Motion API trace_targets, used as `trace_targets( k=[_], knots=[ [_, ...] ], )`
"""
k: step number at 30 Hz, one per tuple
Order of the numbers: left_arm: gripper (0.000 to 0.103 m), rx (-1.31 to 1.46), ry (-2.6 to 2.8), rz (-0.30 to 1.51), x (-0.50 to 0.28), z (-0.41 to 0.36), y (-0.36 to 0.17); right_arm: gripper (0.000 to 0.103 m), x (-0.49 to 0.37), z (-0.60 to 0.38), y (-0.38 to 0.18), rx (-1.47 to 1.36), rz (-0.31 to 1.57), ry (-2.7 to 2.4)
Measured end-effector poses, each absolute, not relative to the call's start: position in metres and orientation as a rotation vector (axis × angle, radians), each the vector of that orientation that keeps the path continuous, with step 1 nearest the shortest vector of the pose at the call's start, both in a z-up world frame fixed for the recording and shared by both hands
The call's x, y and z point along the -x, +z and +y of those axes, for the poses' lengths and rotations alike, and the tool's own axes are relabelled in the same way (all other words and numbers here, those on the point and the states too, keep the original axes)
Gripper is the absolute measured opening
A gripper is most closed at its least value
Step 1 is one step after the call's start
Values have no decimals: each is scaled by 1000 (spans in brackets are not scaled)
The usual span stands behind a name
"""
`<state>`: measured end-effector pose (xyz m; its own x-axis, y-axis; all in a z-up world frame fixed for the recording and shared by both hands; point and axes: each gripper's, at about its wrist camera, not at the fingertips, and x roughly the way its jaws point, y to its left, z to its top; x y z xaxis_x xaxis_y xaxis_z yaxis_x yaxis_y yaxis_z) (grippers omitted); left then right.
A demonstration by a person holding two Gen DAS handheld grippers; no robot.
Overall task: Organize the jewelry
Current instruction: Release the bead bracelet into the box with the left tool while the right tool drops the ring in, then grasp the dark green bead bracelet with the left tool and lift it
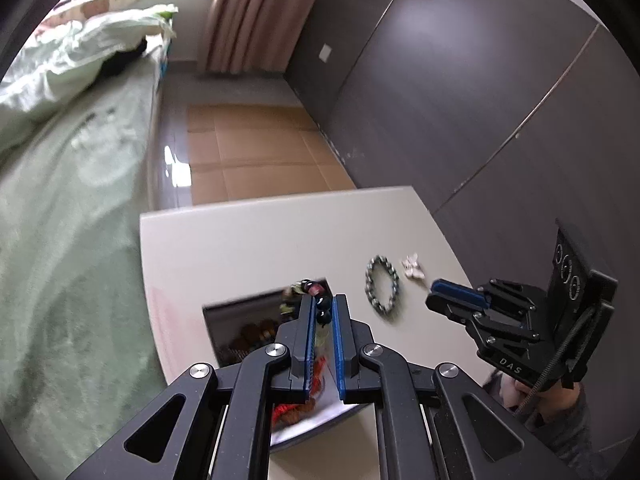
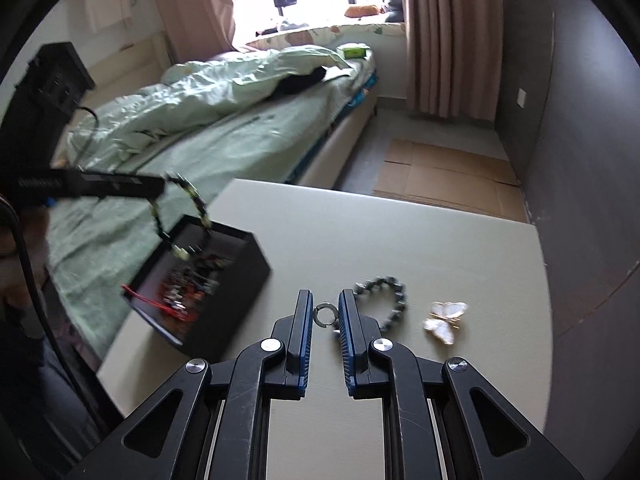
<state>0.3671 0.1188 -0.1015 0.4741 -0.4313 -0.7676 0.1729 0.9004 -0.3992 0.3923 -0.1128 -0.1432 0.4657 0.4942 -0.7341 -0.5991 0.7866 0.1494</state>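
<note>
My left gripper [image 1: 323, 307] is shut on a beaded bracelet [image 1: 318, 300] of dark and pale beads, held above the open black jewelry box [image 1: 232, 320]. In the right wrist view the bracelet [image 2: 188, 216] hangs from the left gripper [image 2: 162, 188] over the box [image 2: 236, 280], which holds red and dark jewelry. My right gripper [image 2: 325, 312] is open low over the table, its fingertips either side of a small silver ring [image 2: 325, 314]. A grey bead bracelet [image 2: 386, 294] and a white butterfly clip [image 2: 444, 320] lie just right of it.
The white table [image 2: 400, 232] stands beside a bed with green bedding [image 2: 200, 120]. A dark wardrobe wall [image 1: 460, 100] runs along the right. Flat cardboard [image 1: 256, 152] lies on the floor beyond the table. The grey bracelet [image 1: 382, 289] and butterfly clip [image 1: 413, 266] also show in the left wrist view.
</note>
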Motion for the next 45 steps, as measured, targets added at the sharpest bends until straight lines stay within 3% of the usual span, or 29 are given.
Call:
trace_targets(
  k=[3,5,7,22,25,26,45],
  knots=[
    [13,322,-361,1045,-367,127,-108,14,-386,-103,-140,117,844,710],
    [42,320,-334,1039,-365,131,-108,14,-383,-96,-139,97,840,735],
    [53,325,-310,1019,-363,136,-106,14,-382,-89,-138,83,837,757],
    [53,362,-264,1001,-362,155,-106,17,-373,-39,-145,32,920,884],
    [53,362,-272,998,-363,152,-105,58,-379,-47,-147,-25,958,858],
    [53,359,-278,997,-363,151,-105,61,-380,-54,-145,-48,948,844],
    [53,235,-372,981,-372,88,-104,61,-417,-159,-147,-216,957,594]
  ],
)
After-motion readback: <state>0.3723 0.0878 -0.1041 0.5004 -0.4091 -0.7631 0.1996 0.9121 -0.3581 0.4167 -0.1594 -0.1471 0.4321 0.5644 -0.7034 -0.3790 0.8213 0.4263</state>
